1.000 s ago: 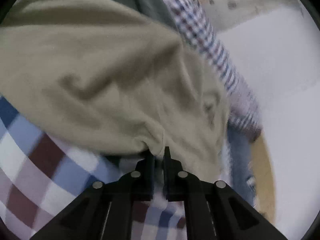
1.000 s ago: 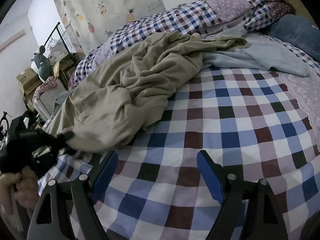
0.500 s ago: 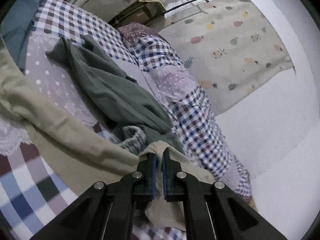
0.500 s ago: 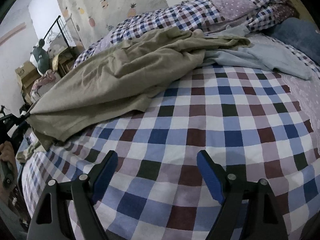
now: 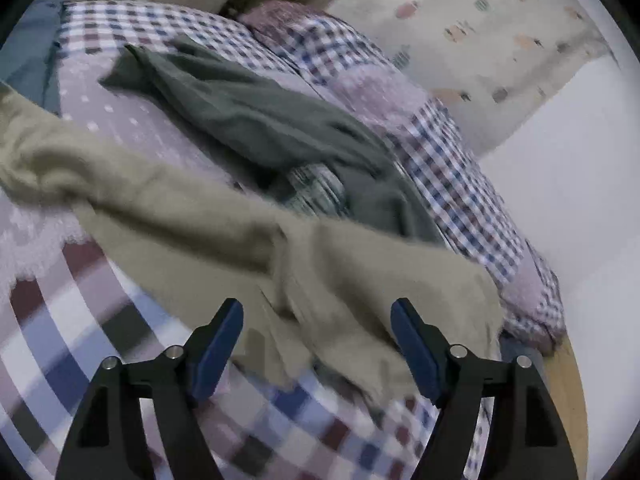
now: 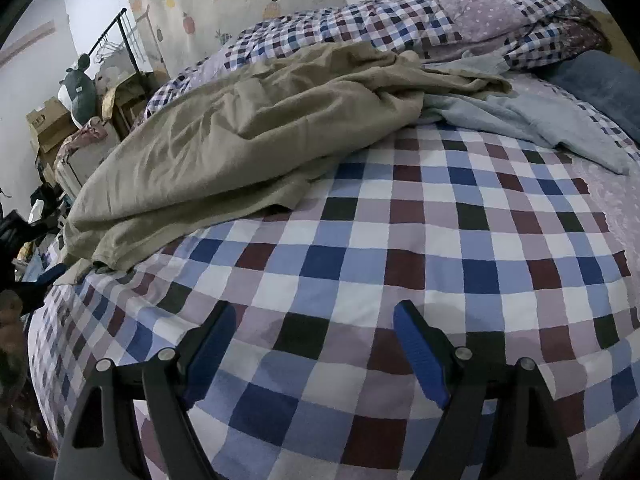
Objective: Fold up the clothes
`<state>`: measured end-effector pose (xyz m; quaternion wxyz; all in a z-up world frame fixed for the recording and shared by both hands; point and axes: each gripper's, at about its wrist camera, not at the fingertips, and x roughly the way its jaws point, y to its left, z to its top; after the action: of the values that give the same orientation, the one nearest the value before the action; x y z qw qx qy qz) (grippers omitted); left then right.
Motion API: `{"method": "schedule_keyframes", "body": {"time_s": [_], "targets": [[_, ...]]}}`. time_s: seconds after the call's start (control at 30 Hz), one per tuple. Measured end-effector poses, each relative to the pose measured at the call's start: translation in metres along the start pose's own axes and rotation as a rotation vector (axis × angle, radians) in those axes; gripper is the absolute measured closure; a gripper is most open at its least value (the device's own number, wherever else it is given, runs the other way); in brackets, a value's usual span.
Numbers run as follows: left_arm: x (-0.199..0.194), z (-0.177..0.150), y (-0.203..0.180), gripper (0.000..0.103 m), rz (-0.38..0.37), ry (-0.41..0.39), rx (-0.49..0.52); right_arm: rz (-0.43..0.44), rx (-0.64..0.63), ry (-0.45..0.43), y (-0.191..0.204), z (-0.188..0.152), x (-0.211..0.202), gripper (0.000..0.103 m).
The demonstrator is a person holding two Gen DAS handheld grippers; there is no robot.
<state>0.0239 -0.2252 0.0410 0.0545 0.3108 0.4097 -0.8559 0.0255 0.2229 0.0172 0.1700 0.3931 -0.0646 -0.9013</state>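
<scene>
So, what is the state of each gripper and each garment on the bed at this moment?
Left gripper: jaws open, holding nothing, above the beige garment.
Right gripper: jaws open, empty, over the checked sheet.
Beige garment: released, spread out but wrinkled, unfolded.
Grey-green garment: crumpled, unfolded.
Light blue garment: lying loose, unfolded.

Open bed (image 6: 400,240): checked cover is lying bare ahead of the right claw (image 6: 312,344).
Left side: beige garment (image 6: 248,136) is sprawling across, blocking.
Far edge: grey garment (image 6: 532,120) and quilt (image 6: 360,24) are crowding.
</scene>
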Motion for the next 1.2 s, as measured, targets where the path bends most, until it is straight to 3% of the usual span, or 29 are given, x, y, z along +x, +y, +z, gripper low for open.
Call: {"method": "schedule_keyframes", "body": {"time_s": [0.1,0.23,0.5,0.57,0.6,0.63,0.8,0.93,1.07,1.13,1.2], "targets": [[0.005,-0.023,-0.022,0.024,-0.096,0.079,0.065,-0.005,-0.007,0.003,0.002,0.001,0.002,0.018],[0.024,-0.042,-0.045,0.024,-0.170,0.171,0.119,-0.009,-0.014,0.002,0.003,0.000,0.003,0.018],[0.071,-0.042,-0.053,0.025,-0.051,0.193,0.167,-0.002,-0.009,-0.005,0.002,0.000,0.002,0.018],[0.077,-0.041,-0.055,0.045,-0.060,0.204,0.159,0.003,-0.007,-0.008,0.001,-0.001,0.001,0.018],[0.082,-0.040,-0.055,0.075,-0.071,0.227,0.147,0.004,-0.005,-0.011,0.001,-0.001,0.000,0.018],[0.088,-0.039,-0.055,0.097,-0.083,0.249,0.135,0.006,-0.003,-0.014,0.000,-0.001,-0.001,0.018],[0.081,-0.042,-0.049,0.098,-0.151,0.232,0.037,0.033,0.007,-0.035,-0.002,-0.002,-0.007,0.018],[0.044,-0.043,-0.071,0.098,-0.313,0.181,0.092,0.040,0.013,-0.046,-0.003,-0.001,-0.011,0.018],[-0.012,-0.046,-0.103,0.098,-0.573,0.125,0.224,0.004,-0.044,-0.055,0.009,-0.002,-0.014,0.018],[-0.022,-0.046,-0.105,0.098,-0.701,0.145,0.180,-0.009,-0.102,-0.080,0.021,-0.002,-0.021,0.018],[-0.027,-0.040,-0.086,0.098,-0.838,0.199,0.061,-0.024,-0.170,-0.119,0.034,-0.003,-0.030,0.018]]}}
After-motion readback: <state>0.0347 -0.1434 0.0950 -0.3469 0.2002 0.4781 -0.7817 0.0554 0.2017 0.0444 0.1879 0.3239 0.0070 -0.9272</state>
